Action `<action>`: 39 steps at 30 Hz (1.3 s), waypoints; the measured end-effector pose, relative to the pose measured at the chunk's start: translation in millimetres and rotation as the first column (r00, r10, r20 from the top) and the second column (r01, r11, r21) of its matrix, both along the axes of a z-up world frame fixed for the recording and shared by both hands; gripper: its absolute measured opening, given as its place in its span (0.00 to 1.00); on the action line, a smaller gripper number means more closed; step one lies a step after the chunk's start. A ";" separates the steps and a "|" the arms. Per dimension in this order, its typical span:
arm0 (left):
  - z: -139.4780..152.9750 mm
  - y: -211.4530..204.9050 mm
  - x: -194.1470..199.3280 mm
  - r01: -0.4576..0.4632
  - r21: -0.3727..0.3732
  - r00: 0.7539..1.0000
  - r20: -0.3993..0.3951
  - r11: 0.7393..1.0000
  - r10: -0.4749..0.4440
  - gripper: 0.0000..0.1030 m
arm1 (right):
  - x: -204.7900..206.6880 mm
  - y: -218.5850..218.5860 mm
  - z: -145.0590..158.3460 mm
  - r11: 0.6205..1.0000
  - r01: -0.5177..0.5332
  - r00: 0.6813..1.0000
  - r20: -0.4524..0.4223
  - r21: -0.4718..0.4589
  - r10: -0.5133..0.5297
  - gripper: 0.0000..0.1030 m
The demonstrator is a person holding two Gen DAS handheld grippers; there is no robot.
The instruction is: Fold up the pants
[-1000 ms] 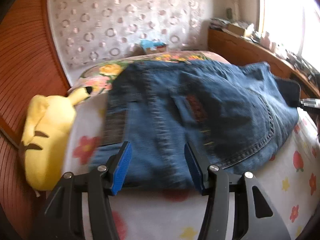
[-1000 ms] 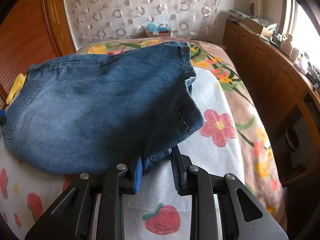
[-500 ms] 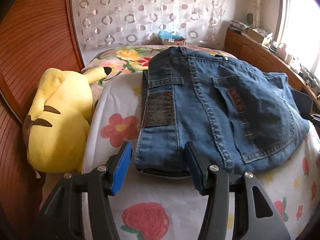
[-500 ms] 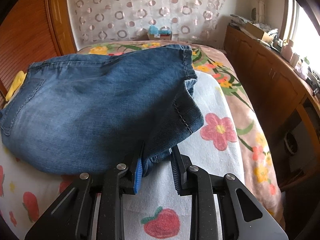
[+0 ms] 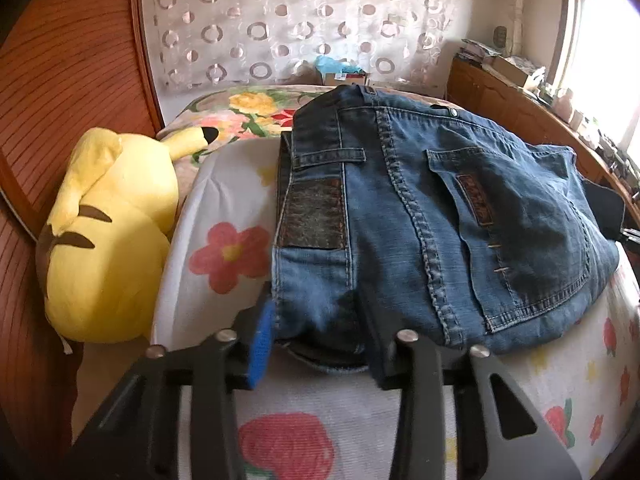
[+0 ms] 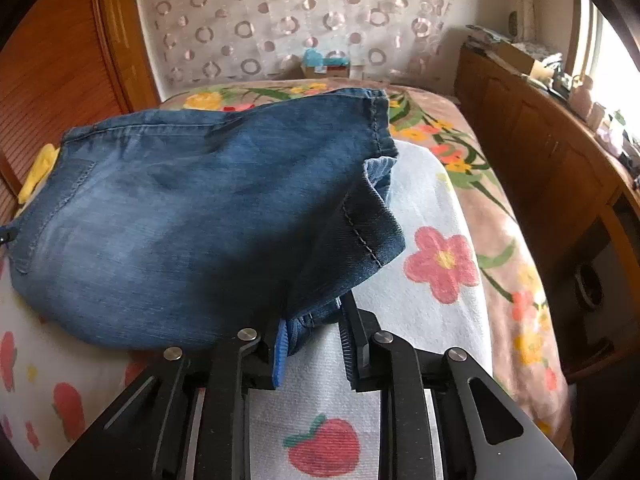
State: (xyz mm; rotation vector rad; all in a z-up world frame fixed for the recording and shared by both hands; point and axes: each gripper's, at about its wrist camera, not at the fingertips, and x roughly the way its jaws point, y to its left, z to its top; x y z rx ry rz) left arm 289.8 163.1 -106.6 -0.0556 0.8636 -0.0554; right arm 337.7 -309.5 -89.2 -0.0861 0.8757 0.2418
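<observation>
Folded blue jeans lie across a white flower-print blanket on the bed. In the left wrist view the waistband end with its brown patch faces me. My left gripper has the near waistband corner between its jaws, which are closing, and both pads touch the denim. In the right wrist view the jeans show their leg-hem end. My right gripper is shut on a bunched fold of denim at the near hem corner, its jaws still tightening a little.
A yellow plush toy lies left of the jeans against a wooden panel. A wooden cabinet with clutter on top runs along the bed's right side. A small box stands by the curtain at the far end.
My left gripper moved in and down onto the waistband corner, and its jaws narrowed around the denim. My right gripper stayed put and its jaws narrowed slightly on the hem fold.
</observation>
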 end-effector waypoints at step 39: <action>99.7 -19.6 -210.0 0.067 -0.013 0.965 0.254 0.998 -0.061 0.06 | -192.2 -20.2 97.7 0.998 -0.047 0.977 0.208 -0.046 0.056 0.09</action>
